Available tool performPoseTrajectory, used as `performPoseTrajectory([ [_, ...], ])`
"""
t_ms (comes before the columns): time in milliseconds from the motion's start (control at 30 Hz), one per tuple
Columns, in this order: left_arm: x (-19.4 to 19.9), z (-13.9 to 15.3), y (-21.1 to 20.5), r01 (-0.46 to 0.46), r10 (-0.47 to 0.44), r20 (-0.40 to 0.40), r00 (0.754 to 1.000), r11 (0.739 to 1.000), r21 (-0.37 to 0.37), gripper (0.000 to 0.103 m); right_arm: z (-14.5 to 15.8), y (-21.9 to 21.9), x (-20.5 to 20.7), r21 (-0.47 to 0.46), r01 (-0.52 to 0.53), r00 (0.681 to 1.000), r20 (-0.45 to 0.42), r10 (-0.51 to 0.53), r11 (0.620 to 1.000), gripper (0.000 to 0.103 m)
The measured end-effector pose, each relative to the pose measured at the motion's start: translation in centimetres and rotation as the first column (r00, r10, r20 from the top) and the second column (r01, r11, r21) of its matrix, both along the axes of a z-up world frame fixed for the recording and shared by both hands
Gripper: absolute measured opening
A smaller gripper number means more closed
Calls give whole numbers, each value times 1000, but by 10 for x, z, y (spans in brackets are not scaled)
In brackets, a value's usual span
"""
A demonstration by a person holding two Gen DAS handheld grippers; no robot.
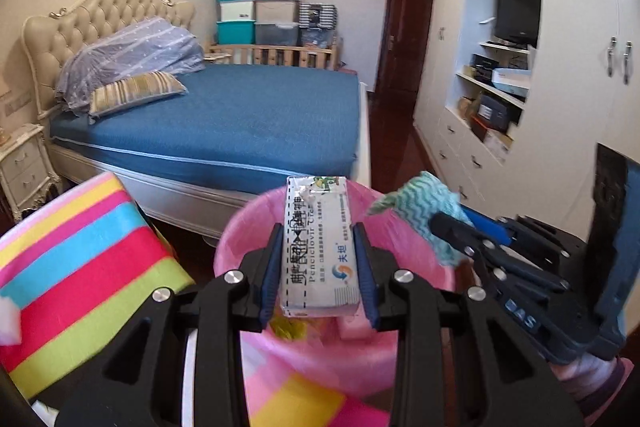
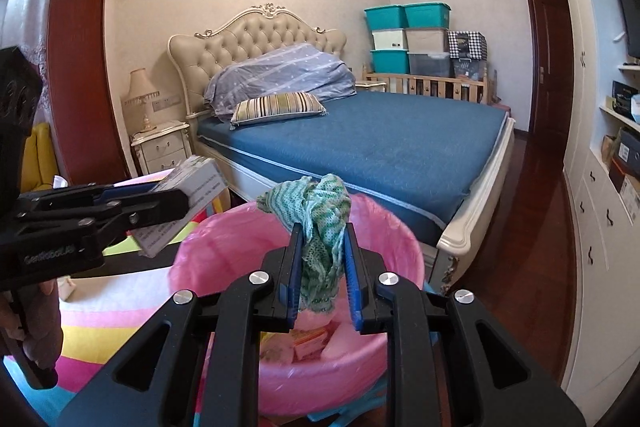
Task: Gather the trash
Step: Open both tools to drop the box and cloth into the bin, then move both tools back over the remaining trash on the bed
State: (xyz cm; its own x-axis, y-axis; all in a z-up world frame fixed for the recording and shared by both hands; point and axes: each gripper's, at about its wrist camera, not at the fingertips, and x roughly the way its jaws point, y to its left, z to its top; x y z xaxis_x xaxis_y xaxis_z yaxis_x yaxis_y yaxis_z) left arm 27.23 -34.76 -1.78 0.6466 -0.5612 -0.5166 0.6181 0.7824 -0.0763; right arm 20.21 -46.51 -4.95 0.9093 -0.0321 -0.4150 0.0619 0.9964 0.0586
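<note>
gripping a white rectangular cardboard medicine box (image 1: 318,247), the left hand-held gripper (image 1: 319,267) has its blue-padded jaws closed on the box's two long sides. the box stands on end above the pink plastic bin lined with a pink bag (image 1: 400,359). the right hand-held gripper (image 2: 322,269) is closed on a crumpled green-and-white woven cloth (image 2: 320,223) — the cloth bunches above the jaws and hangs over the same bin opening. packaging scraps lie inside the bin (image 2: 310,343). a multicoloured striped fabric (image 1: 80,267) lies just beside the bin on the left. a bed with a blue sheet (image 2: 380,143) stands behind the bin.
</note>
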Motion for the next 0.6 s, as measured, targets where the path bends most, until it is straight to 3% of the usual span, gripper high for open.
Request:
performPoseTrajectory([
  [67,11,2,0,-18,18,-15,1000,1000,-25,59,-1,-5,3,-17,12,1000,7,-12,1000,30],
  [133,15,7,7,-43,42,-19,999,998,-41,61,1,-9,2,-24,27,1000,13,-26,999,54],
  [167,14,9,10,-45,44,-20,999,998,-51,66,3,-11,-4,-18,28,999,32,-27,999,58],
  [433,-26,25,73,-162,167,102,981,985,-57,95,19,-2,-46,-2,18,995,97,-18,1000,58],
  [600,-52,28,107,-214,216,141,966,976,-27,98,31,28,-66,-25,-22,992,124,25,999,58],
])
